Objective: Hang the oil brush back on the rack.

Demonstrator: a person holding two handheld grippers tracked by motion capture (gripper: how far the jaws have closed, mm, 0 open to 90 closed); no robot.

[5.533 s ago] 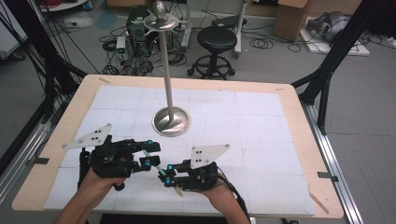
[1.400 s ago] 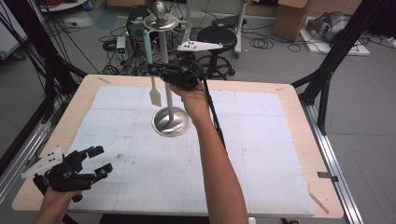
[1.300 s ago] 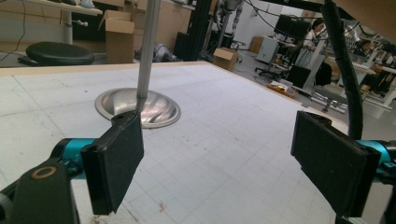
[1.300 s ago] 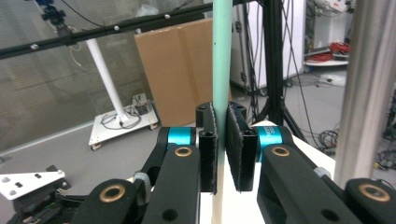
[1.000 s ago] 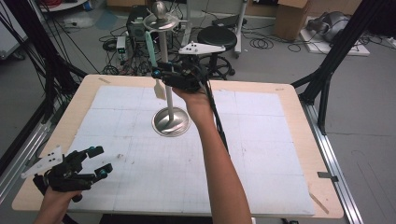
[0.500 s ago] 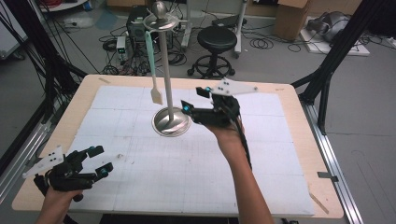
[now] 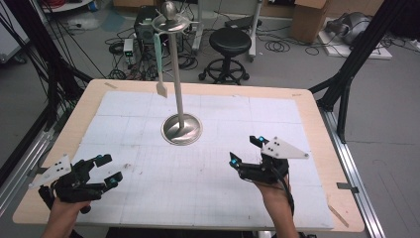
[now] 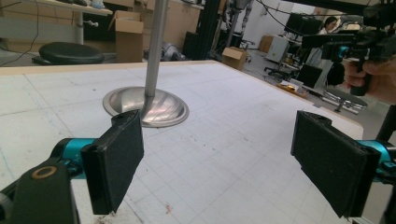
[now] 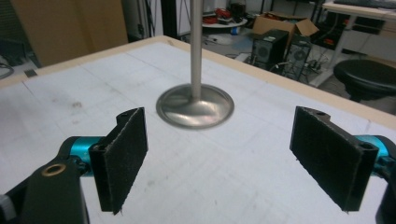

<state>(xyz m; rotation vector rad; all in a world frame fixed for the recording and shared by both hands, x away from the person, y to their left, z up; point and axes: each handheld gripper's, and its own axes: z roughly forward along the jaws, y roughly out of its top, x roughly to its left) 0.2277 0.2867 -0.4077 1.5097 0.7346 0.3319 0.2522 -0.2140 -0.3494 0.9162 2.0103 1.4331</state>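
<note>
— Fingers on the left gripper stand apart with nothing between them, low over the near left corner of the table in the high view. The right gripper hovers near the right front; its jaws have just been opening and they are empty too.

— And the spatula?

— It hangs by its green handle from the ring at the top of the stand, blade down, clear of the table and well apart from both grippers.

— How would it handle?

— Light, probably, and free to swing (a nudge on the blade would likely set it rocking). The pale blade looks thin and may flex. The handle seems the stiffer part, so a pinch across it, just under the hook, looks the safest hold.

— What does the left gripper view give?

— Its two black pads are wide open over the gridded mat, with the stand's domed base ahead of them. Off at the upper right, a hand holds the right gripper.

— And the right gripper view?

— Both pads are again spread wide and bare. The polished base sits straight ahead, with the pole rising out of the frame. That base looks heavy and slick, and the tall pole could tip, so the stand seems better left alone and only the spatula lifted.
</note>
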